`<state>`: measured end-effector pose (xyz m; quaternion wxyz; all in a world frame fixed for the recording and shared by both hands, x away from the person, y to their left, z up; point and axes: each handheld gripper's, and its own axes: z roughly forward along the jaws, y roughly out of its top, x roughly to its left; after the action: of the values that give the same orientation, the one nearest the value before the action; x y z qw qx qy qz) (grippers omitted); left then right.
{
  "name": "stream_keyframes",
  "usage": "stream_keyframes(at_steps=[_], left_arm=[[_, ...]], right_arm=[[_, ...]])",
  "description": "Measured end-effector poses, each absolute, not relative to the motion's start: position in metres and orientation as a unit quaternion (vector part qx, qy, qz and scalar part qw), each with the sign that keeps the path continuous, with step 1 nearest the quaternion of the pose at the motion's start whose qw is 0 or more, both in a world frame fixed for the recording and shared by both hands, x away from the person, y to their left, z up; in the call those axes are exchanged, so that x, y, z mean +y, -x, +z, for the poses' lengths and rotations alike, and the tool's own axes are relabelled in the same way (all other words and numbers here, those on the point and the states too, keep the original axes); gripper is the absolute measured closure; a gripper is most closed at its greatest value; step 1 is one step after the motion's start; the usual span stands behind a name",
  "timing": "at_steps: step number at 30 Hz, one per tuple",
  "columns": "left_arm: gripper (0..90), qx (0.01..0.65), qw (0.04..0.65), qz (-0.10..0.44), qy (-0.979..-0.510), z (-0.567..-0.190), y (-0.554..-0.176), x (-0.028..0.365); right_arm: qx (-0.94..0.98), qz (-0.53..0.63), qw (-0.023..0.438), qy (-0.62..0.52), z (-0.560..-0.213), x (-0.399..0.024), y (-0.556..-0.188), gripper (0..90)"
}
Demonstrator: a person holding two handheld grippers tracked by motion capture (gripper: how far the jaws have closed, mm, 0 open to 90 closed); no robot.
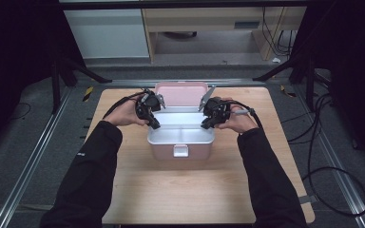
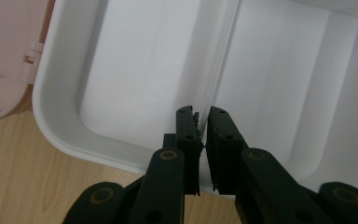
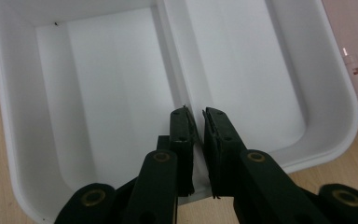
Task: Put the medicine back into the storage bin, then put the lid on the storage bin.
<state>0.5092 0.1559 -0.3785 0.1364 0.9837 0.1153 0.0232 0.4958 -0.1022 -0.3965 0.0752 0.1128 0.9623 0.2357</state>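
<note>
A pink box point(image 1: 161, 152) stands on the wooden table point(image 1: 185, 190) with its lid point(image 1: 180, 94) leaning back. A white two-compartment tray point(image 1: 180, 136) rests in its top. My left gripper point(image 1: 154, 124) reaches in at the tray's left end and my right gripper point(image 1: 204, 124) at its right end. In the left gripper view the left gripper point(image 2: 203, 112) has its jaws nearly together over the rim of the tray point(image 2: 51, 121), with the tray's middle divider point(image 2: 221, 51) running in between them. In the right gripper view the right gripper point(image 3: 194, 112) pinches the divider point(image 3: 172, 51) the same way. Both compartments look empty.
The box has a white latch point(image 1: 180, 151) on its front. The pink lid point(image 2: 4, 56) and a hinge point(image 3: 352, 63) sit just behind the tray. Bare tabletop lies in front of the box and on both sides. Cables and metal frame rails run on the floor around the table.
</note>
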Motion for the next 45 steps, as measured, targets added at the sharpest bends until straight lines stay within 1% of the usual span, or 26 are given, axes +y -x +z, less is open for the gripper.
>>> stream_keyframes(at_steps=[3, 7, 9, 10, 12, 13, 14, 15, 17, 18, 22, 23, 24, 26, 29, 32, 38, 39, 43, 45], left_arm=[[83.2, 0.109, 0.127, 0.026, -0.986, -0.378, -0.504, 0.154], [82.6, 0.115, 0.135, 0.034, -0.983, -0.379, -0.498, 0.155], [81.3, 0.121, 0.138, 0.047, -0.982, -0.377, -0.495, 0.155], [76.5, 0.123, 0.148, 0.055, -0.980, -0.374, -0.493, 0.156], [72.3, 0.135, 0.183, 0.068, -0.971, -0.367, -0.490, 0.160], [67.1, 0.145, 0.196, 0.077, -0.967, -0.363, -0.488, 0.163], [67.1, 0.153, 0.206, 0.088, -0.963, -0.360, -0.486, 0.165], [64.7, 0.162, 0.211, 0.097, -0.959, -0.357, -0.484, 0.167], [59.4, 0.176, 0.221, 0.116, -0.952, -0.351, -0.479, 0.171], [57.1, 0.183, 0.230, 0.123, -0.948, -0.348, -0.477, 0.173], [54.4, 0.214, 0.290, 0.130, -0.923, -0.343, -0.467, 0.186], [56.3, 0.222, 0.295, 0.137, -0.919, -0.344, -0.465, 0.189], [56.3, 0.234, 0.294, 0.141, -0.916, -0.345, -0.464, 0.192], [54.9, 0.253, 0.297, 0.147, -0.909, -0.347, -0.461, 0.197], [52.7, 0.283, 0.310, 0.156, -0.894, -0.351, -0.460, 0.206], [51.6, 0.312, 0.319, 0.163, -0.880, -0.354, -0.462, 0.214], [49.7, 0.343, 0.330, 0.175, -0.862, -0.356, -0.471, 0.220], [49.6, 0.349, 0.332, 0.182, -0.857, -0.356, -0.472, 0.220], [49.3, 0.369, 0.355, 0.191, -0.837, -0.357, -0.480, 0.224], [48.9, 0.379, 0.366, 0.194, -0.828, -0.358, -0.485, 0.227]], right_arm=[[0.959, 0.248, 0.074, -0.115, -0.398, -0.105, -0.490, 81.7], [0.955, 0.258, 0.084, -0.119, -0.399, -0.107, -0.485, 80.3], [0.952, 0.262, 0.089, -0.131, -0.399, -0.108, -0.484, 78.5], [0.950, 0.266, 0.092, -0.137, -0.398, -0.109, -0.483, 76.3], [0.942, 0.285, 0.100, -0.148, -0.393, -0.113, -0.481, 72.6], [0.932, 0.306, 0.104, -0.162, -0.387, -0.118, -0.478, 68.7], [0.932, 0.306, 0.104, -0.162, -0.387, -0.118, -0.478, 68.7], [0.927, 0.315, 0.108, -0.172, -0.384, -0.121, -0.476, 67.3], [0.916, 0.330, 0.122, -0.193, -0.379, -0.128, -0.473, 61.0], [0.910, 0.337, 0.125, -0.205, -0.376, -0.132, -0.471, 59.5], [0.892, 0.348, 0.147, -0.249, -0.369, -0.150, -0.465, 48.4], [0.878, 0.361, 0.159, -0.270, -0.367, -0.159, -0.462, 47.5], [0.878, 0.361, 0.159, -0.270, -0.367, -0.159, -0.462, 47.5], [0.870, 0.365, 0.170, -0.284, -0.366, -0.167, -0.459, 42.7], [0.861, 0.365, 0.185, -0.302, -0.364, -0.176, -0.456, 38.1], [0.855, 0.369, 0.192, -0.309, -0.362, -0.178, -0.455, 37.2], [0.840, 0.387, 0.203, -0.322, -0.360, -0.180, -0.458, 36.4], [0.831, 0.394, 0.211, -0.331, -0.360, -0.180, -0.460, 36.8], [0.816, 0.411, 0.215, -0.345, -0.361, -0.182, -0.467, 37.7], [0.802, 0.423, 0.217, -0.361, -0.363, -0.181, -0.475, 38.6]])
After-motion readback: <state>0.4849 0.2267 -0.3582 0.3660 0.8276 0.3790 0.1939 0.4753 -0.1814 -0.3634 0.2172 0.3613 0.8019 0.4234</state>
